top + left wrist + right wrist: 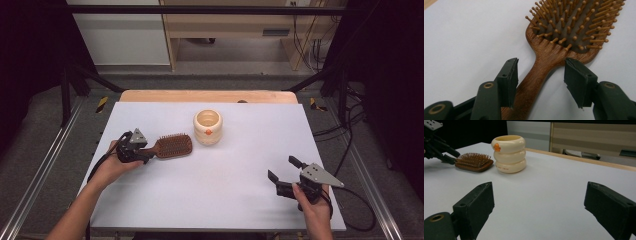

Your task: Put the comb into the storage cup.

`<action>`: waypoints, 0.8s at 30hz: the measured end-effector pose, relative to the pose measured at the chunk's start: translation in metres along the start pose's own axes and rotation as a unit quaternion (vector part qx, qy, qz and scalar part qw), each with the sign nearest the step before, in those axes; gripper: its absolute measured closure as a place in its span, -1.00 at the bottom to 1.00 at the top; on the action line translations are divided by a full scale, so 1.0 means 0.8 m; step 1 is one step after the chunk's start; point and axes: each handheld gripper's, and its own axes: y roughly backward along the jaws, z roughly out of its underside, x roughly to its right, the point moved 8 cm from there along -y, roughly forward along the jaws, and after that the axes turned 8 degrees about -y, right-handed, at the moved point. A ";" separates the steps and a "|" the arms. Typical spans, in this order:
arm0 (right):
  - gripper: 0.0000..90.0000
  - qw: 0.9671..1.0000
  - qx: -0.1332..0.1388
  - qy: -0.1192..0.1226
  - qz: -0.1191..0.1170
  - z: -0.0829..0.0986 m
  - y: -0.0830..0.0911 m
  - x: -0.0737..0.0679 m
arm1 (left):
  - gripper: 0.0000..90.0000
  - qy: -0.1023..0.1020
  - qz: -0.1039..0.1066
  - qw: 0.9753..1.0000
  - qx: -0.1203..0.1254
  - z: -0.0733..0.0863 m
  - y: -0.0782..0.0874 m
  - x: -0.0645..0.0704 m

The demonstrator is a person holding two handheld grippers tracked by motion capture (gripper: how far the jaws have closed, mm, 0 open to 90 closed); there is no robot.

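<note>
Hairbrush (172,146): wooden paddle type, brown, lying flat on the desk (230,165) with bristles up (pins tipped with small round knobs, seen close in the left gripper view (571,27)). Position: left half of the desk, about 9 o'clock from the desk's middle; head towards 3 o'clock, handle towards 9 o'clock.

Left gripper (134,148): held in the person's left hand (111,165), at the brush handle. Fingers (510,77) released, one on each side of the handle where it narrows below the head; the left-hand finger in that view sits just beside the wood or against it (cannot tell which), the other (577,80) stands apart from it. The handle is not clamped.

Right gripper (285,174): held in the person's right hand (312,202), at about 4 o'clock from the desk's middle, near the desk's right front edge and well apart from the brush. Fingers (475,202) spread wide with bare desk between them, grasping nothing. Grey three-cornered plate (320,175) on top.

Cup (207,127): cream-coloured, shaped as three stacked rings, upright, open top, small orange mark on its side (496,147). Stands at about 11 o'clock from the desk's middle, just beside the brush head at the head's 2 o'clock; whether the two touch cannot be told.

Desk: pale grey-white top, with a wooden strip (207,96) along the far edge.
</note>
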 end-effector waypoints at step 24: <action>-0.78 1.000 -0.015 -0.002 0.000 0.005 -0.006 0.004 | 0.33 -0.011 0.041 0.999 -0.017 0.008 0.001 0.014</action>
